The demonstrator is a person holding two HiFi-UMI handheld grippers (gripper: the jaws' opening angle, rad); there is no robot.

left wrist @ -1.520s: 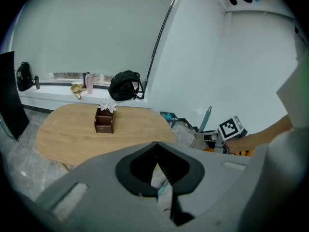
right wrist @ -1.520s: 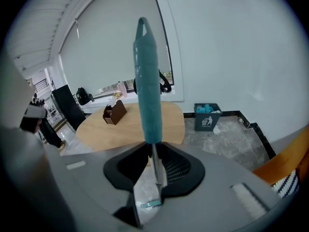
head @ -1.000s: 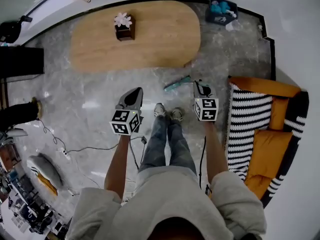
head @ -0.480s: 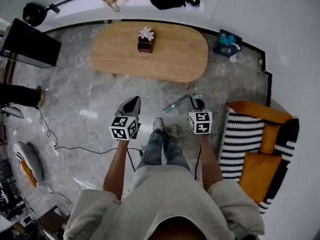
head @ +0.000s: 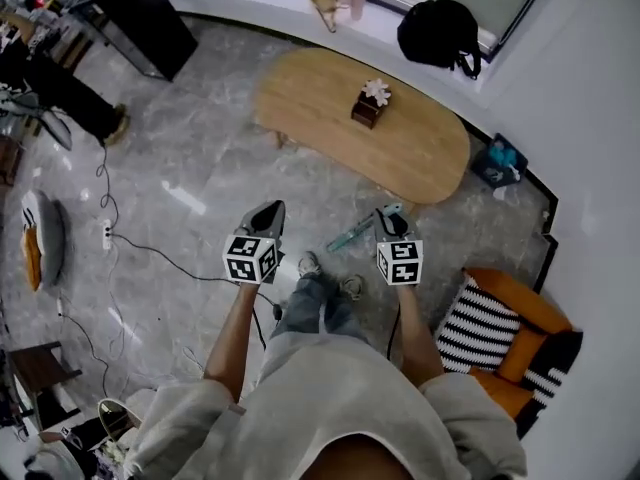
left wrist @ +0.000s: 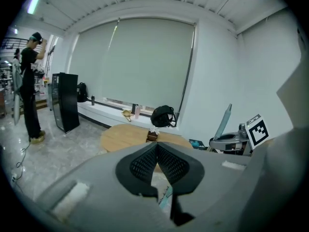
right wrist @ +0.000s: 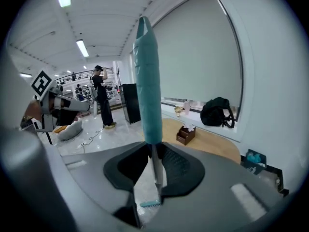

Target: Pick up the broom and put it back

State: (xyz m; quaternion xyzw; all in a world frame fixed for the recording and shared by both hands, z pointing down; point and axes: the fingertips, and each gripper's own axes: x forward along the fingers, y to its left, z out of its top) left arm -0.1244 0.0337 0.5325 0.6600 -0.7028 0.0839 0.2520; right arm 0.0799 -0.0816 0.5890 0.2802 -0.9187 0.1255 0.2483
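Observation:
My right gripper (head: pixel 390 211) is shut on the broom (head: pixel 352 235), whose thin pole runs between the pads. In the right gripper view the teal handle (right wrist: pixel 147 91) stands straight up from the gripper (right wrist: pixel 153 149). The brush end (right wrist: pixel 149 203) hangs below, over the floor. My left gripper (head: pixel 268 208) is held level with it to the left, shut with nothing in it; its pads meet at the tip (left wrist: pixel 157 146). In the left gripper view the broom handle (left wrist: pixel 223 122) and the right gripper (left wrist: pixel 236 141) show at the right.
An oval wooden table (head: pixel 400 143) with a small flower box (head: pixel 370 106) stands ahead, a black backpack (head: pixel 440 33) on the ledge behind it. An orange and striped sofa (head: pixel 500 338) is at the right. Cables (head: pixel 150 253) run over the floor at left, where a person (head: pixel 60 88) stands.
The head view has swung round, so the table now lies ahead to the right and the sofa has slid to the lower right. Both grippers stay side by side, the right still on the broom.

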